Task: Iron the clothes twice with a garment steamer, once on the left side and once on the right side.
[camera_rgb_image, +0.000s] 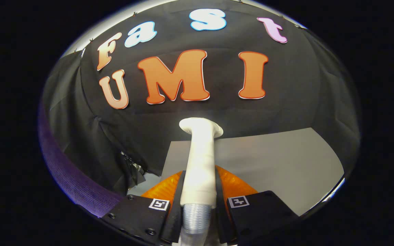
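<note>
Steamer handle (199, 160), white and long, is standing almost upright in the lower middle of the frame, and the gripper (198, 191) is holding it. Both fingers are pressing on its lower part, one on each side, so they are clamped on the handle. At the top of the handle the flat steamer head (201, 127) is widening out and is pointing away, toward the black cloth wall (296, 89) that is filling the upper part of the frame. Below the fingers, a ribbed hose (194, 218) is coming out of the handle at the bottom of the frame. Grey table (279, 160) is lying to the lower right, behind the handle. I cannot tell where the clothes are.
</note>
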`<state>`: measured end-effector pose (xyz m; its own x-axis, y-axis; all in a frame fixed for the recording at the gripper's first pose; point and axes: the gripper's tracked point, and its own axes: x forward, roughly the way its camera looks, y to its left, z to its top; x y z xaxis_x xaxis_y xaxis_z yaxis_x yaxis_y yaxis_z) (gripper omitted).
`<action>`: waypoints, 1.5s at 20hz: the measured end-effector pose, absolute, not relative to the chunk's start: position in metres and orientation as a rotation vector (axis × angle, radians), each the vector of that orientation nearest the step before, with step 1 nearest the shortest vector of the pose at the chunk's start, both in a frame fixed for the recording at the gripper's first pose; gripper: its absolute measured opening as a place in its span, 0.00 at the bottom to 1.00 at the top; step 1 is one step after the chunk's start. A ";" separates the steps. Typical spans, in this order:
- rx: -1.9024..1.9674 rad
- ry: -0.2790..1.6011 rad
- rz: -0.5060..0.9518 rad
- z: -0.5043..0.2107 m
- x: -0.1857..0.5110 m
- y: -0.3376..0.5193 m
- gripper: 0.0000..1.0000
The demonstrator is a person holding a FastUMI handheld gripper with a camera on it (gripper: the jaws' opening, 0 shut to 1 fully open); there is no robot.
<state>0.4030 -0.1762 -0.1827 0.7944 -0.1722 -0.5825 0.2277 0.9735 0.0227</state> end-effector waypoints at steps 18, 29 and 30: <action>-0.093 0.080 -0.222 -0.029 0.141 -0.077 0.48; -0.089 -0.027 -0.098 -0.023 0.041 0.049 0.48; -0.087 -0.036 -0.107 -0.021 0.042 0.060 0.48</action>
<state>0.0418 0.0599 -0.0214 0.9936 -0.1053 0.0408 0.1084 0.9905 -0.0849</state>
